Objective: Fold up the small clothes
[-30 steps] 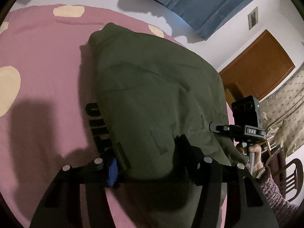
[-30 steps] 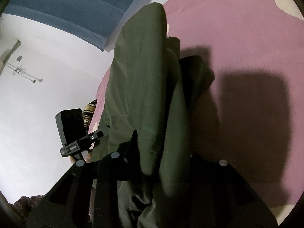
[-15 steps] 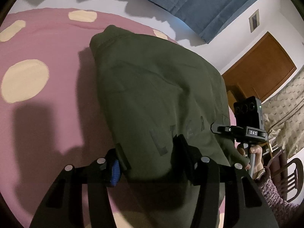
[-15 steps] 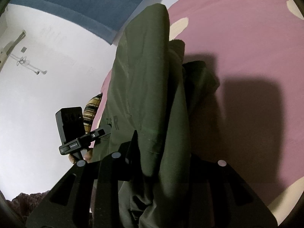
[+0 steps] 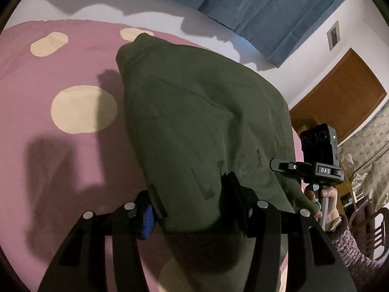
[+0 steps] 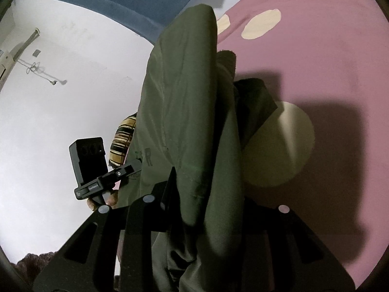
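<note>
An olive-green garment [image 5: 206, 112] with dark letters on it hangs lifted over the pink bedspread [image 5: 48, 77]. My left gripper [image 5: 192, 187] is shut on its near edge, and the cloth bulges up between the two fingers [image 5: 155, 197]. In the right wrist view the same garment [image 6: 180, 92] drapes as a tall fold, with my right gripper [image 6: 206, 187] shut on a bunched edge. Its right finger is hidden under the cloth. Each view shows the other gripper's camera block [image 5: 318, 143] [image 6: 88, 160] held by a hand close beside the garment.
The bedspread [image 6: 328, 60] has cream dots [image 5: 82, 109] [image 6: 279, 146]. A blue curtain [image 5: 267, 7] and white wall lie beyond the bed. A wooden door [image 5: 340, 97] and a chair [image 5: 372, 221] stand to the right. A striped cloth [image 6: 124, 141] shows behind the garment.
The left gripper has carried its edge of the garment across the bed and slightly up, so the cream dots have slid closer. The right gripper has hardly moved. Both grips are unchanged.
</note>
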`<state>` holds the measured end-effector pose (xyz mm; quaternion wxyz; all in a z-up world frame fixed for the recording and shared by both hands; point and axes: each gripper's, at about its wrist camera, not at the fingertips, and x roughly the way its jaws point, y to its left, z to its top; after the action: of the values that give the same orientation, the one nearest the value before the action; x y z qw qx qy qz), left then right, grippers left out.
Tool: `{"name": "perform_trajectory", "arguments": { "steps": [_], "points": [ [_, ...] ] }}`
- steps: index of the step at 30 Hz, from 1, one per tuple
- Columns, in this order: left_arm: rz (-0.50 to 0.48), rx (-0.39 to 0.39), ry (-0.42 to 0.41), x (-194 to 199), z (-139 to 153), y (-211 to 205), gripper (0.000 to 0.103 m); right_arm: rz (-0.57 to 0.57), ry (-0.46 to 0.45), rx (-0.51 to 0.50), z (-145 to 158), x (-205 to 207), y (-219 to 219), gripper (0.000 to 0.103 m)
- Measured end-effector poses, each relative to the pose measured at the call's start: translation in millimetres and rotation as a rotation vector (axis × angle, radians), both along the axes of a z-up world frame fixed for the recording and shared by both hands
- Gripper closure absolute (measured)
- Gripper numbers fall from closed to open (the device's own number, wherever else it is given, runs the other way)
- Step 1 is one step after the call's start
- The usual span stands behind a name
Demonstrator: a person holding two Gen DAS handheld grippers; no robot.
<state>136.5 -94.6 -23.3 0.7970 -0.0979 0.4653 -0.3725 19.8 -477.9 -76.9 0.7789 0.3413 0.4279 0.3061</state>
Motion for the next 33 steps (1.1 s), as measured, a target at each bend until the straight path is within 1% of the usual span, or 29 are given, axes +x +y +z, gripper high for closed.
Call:
{"name": "perform_trajectory", "arguments": {
  "steps": [6, 9, 16, 18, 22, 26, 33],
  "points": [
    [0.023, 0.014, 0.007, 28, -2, 4, 0.051, -0.004, 0.021, 0.002, -1, 9, -8, 0.078],
    [0.037, 0.015, 0.01, 43, -6, 5, 0.051, -0.003, 0.03, 0.004, -2, 13, -9, 0.078],
    [0.051, 0.003, 0.032, 65, -19, 19, 0.051, 0.003, 0.048, 0.005, -1, 14, -10, 0.078],
    [0.05, -0.003, 0.042, 68, -24, 20, 0.051, 0.006, 0.054, 0.012, -3, 10, -11, 0.078],
    [0.041, -0.012, 0.027, 62, -28, 27, 0.051, 0.015, 0.059, 0.036, -12, 9, -21, 0.078],
    [0.048, -0.025, 0.047, 65, -34, 30, 0.05, 0.014, 0.079, 0.069, -17, 11, -20, 0.077],
    [0.048, -0.025, 0.037, 61, -36, 32, 0.05, 0.012, 0.089, 0.104, -24, 13, -22, 0.077]
  ]
}}
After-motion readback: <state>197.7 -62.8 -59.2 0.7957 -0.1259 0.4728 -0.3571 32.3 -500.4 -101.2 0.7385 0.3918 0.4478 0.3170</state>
